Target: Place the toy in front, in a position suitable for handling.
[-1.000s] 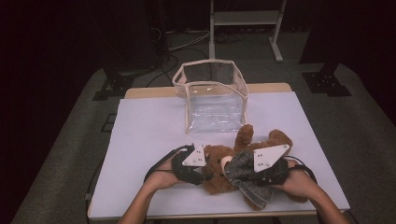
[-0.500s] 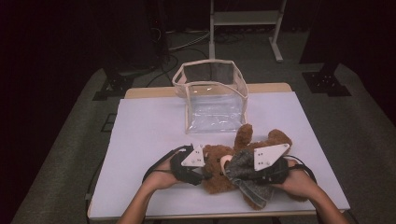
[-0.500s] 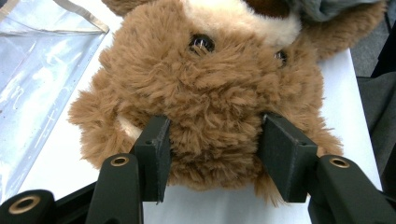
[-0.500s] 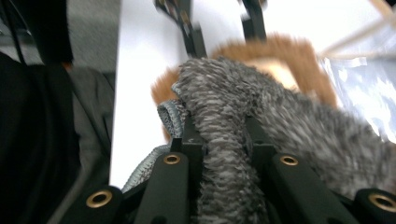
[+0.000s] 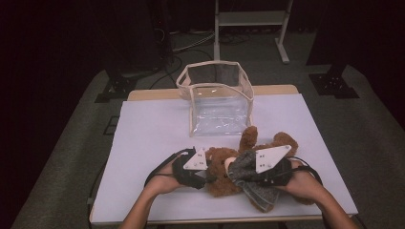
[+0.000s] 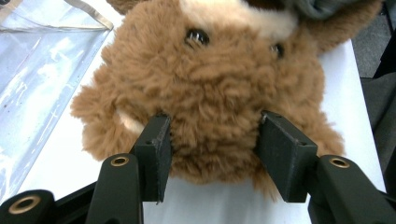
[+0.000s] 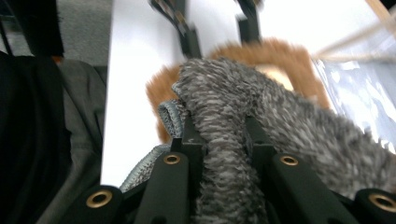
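Brown teddy bear (image 5: 224,174) lying near the front edge of the white surface (image 5: 148,138), toward 5 o'clock from its middle, head pointing left and legs stretched toward 1 o'clock. Left claw (image 6: 212,156) set to either side of the bear's head from the 9 o'clock side, pads pressed into the fur below the eyes (bear seen upside down along the claw); shown from above at (image 5: 208,172), with a grey three-cornered plate on top and a black cable looping off toward 8 o'clock. Right claw (image 7: 219,135) pinched tight on a fold of grey knitted garment (image 7: 280,126), jaws nearly together with only the cloth between them; from above at (image 5: 238,171), coming in from the 3 o'clock side. Garment (image 5: 253,181) draped over the bear's body, its loose hem trailing toward 6 o'clock and the front edge. Clear plastic bag (image 5: 217,100) with cream trim standing open at 12 o'clock from the bear, close to one raised paw, though contact cannot be told. Bare forearms entering from the bottom of the high view. Dark floor and a pale metal stand (image 5: 250,19) beyond the far edge.
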The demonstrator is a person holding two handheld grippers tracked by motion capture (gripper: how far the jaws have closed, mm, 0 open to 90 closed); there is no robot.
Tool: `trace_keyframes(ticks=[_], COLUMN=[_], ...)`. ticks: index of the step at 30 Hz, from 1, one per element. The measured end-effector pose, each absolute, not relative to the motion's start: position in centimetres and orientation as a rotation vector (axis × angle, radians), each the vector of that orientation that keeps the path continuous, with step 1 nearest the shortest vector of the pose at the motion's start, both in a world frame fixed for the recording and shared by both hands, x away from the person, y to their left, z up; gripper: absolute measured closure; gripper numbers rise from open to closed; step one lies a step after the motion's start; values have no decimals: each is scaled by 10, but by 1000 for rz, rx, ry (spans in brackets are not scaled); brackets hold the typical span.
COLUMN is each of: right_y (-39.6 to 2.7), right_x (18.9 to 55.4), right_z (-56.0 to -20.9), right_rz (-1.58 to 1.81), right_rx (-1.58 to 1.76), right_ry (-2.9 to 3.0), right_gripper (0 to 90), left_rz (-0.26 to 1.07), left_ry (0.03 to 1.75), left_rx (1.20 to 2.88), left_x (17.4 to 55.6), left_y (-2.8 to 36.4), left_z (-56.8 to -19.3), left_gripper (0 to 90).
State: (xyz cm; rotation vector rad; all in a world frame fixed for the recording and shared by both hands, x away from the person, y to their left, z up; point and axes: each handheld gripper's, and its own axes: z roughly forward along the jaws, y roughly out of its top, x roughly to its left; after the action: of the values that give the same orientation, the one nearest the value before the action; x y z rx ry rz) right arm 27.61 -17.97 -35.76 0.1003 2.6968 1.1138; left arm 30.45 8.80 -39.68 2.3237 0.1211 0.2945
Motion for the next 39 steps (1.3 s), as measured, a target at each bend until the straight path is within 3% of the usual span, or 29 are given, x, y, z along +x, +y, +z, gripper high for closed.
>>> trace_keyframes(ticks=[6,14,23,31,39], right_y=[-162,-177,-148,-160,-132], right_x=[277,278,277,282,282], right_z=[-350,-358,-352,-357,-351], right_rz=[1125,1087,1095,999,1039], right_rx=[41,108,5,58,-28], right_ry=[2680,2689,2687,2693,2701], right_gripper=[747,748,747,750,748], left_rz=[290,284,285,294,272], left_ry=[127,134,141,152,174], left_rx=[2305,2303,2303,2312,2287], left_x=[311,311,317,316,320], left_y=[84,90,88,96,97], left_z=[-393,-396,-395,-400,-403], left_gripper=[461,475,468,472,473])
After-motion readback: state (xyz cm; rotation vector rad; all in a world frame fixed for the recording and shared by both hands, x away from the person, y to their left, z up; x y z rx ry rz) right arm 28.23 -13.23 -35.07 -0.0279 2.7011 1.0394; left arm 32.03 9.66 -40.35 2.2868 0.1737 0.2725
